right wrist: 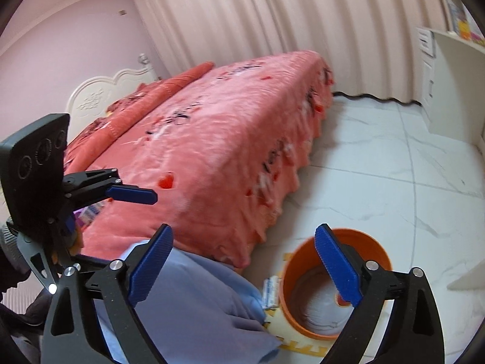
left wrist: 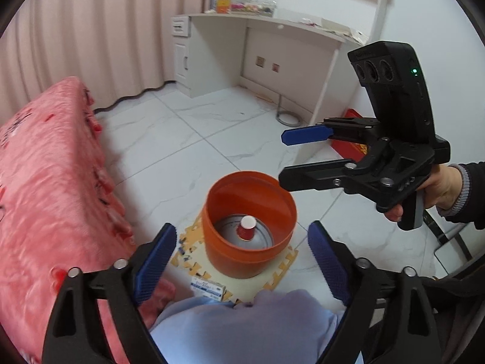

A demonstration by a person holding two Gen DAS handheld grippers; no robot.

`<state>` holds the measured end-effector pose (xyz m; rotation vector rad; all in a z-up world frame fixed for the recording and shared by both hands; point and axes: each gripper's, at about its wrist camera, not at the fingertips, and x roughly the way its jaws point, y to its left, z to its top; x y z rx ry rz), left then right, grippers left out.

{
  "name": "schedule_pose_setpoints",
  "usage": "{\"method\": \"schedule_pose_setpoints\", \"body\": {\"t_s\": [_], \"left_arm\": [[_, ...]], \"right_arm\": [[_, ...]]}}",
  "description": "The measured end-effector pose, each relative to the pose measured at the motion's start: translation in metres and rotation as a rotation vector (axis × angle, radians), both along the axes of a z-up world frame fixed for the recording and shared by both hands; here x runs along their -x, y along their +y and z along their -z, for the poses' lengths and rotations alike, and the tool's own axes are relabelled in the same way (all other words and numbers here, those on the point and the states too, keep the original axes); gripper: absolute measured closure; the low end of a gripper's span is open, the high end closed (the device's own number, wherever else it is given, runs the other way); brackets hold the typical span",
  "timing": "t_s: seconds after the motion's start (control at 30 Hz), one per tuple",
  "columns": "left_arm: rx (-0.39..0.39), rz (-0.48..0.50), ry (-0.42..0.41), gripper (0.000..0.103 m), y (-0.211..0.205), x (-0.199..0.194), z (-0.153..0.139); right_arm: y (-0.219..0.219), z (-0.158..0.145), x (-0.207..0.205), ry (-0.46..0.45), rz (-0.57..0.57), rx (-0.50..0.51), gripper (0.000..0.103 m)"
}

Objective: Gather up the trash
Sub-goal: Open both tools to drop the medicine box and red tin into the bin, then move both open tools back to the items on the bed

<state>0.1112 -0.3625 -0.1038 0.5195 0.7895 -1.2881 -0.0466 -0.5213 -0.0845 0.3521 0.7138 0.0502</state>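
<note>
a: the left gripper point(left wrist: 242, 261) is seen with its jaws spread wide, and nothing is caught between the blue pads point(left wrist: 156, 265).

b: the same is noted for the right gripper point(right wrist: 244, 268); its jaws are parted and bare. from the left wrist view it is seen raised off to the right, held by a hand point(left wrist: 436, 192) in a dark sleeve.

a: and the trash? a red paper cup point(left wrist: 247, 228) is found upside down on the bottom of the orange bin point(left wrist: 242, 257), straight ahead of the left gripper and below it, framed between the two fingers.

b: from the right gripper, the bin point(right wrist: 291, 306) is placed ahead and low, behind the right-hand finger. only a sliver of the cup point(right wrist: 341, 299) is made out past the pad there.

a: the bin is set on a yellow foam puzzle mat point(left wrist: 280, 276) on the white tiled floor point(left wrist: 169, 139). a small blue-and-white box point(left wrist: 209, 288) is spotted lying just beside the bin, on the near side.

b: a pale blue cloth point(right wrist: 194, 303) is draped below both grippers, closest to the cameras. to the left of the left gripper, a bed under a pink blanket point(left wrist: 51, 188) is filling the view.

a: well ahead, a white desk point(left wrist: 272, 39) is standing against the wall.
</note>
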Motion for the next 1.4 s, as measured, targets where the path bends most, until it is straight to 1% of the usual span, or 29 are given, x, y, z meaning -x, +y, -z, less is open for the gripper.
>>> {"method": "schedule_pose_setpoints", "body": {"t_s": [0.1,0.2,0.27,0.37,0.43,0.63,0.83,0.87,1.03,1.2,1.3,1.4], "left_arm": [[0.016,-0.041,-0.005,0.015,0.024,0.001,-0.007],[0.015,-0.082,-0.023,0.014,0.042,0.004,-0.014],[0.016,-0.118,-0.045,0.009,0.059,0.006,-0.019],[0.023,-0.172,-0.057,0.009,0.083,0.009,-0.025],[0.023,-0.205,-0.063,0.009,0.096,0.01,-0.029],[0.02,-0.316,-0.089,0.009,0.146,0.018,-0.038],[0.016,-0.46,-0.092,0.008,0.207,0.027,-0.044],[0.015,-0.48,-0.094,0.006,0.217,0.027,-0.046],[0.02,-0.611,-0.077,0.006,0.272,0.031,-0.045],[0.033,-0.716,-0.084,0.006,0.317,0.036,-0.047],[0.029,-0.779,-0.08,0.006,0.344,0.034,-0.045],[0.017,-0.839,-0.079,0.006,0.367,0.032,-0.039]], "right_arm": [[0.025,-0.011,-0.008,-0.011,-0.057,0.009,0.01],[0.049,-0.019,-0.015,-0.019,-0.106,0.017,0.01],[0.064,-0.025,-0.02,-0.022,-0.135,0.019,0.01],[0.09,-0.034,-0.027,-0.033,-0.191,0.023,0.009],[0.107,-0.04,-0.031,-0.044,-0.228,0.029,0.007],[0.166,-0.053,-0.047,-0.062,-0.348,0.027,0.007],[0.225,-0.064,-0.066,-0.077,-0.463,0.02,0.007],[0.234,-0.065,-0.067,-0.078,-0.481,0.02,0.007],[0.284,-0.069,-0.077,-0.083,-0.572,0.024,0.007],[0.322,-0.068,-0.087,-0.079,-0.63,0.023,0.007],[0.347,-0.064,-0.095,-0.071,-0.667,0.031,0.007],[0.362,-0.059,-0.103,-0.061,-0.693,0.036,0.007]]}}
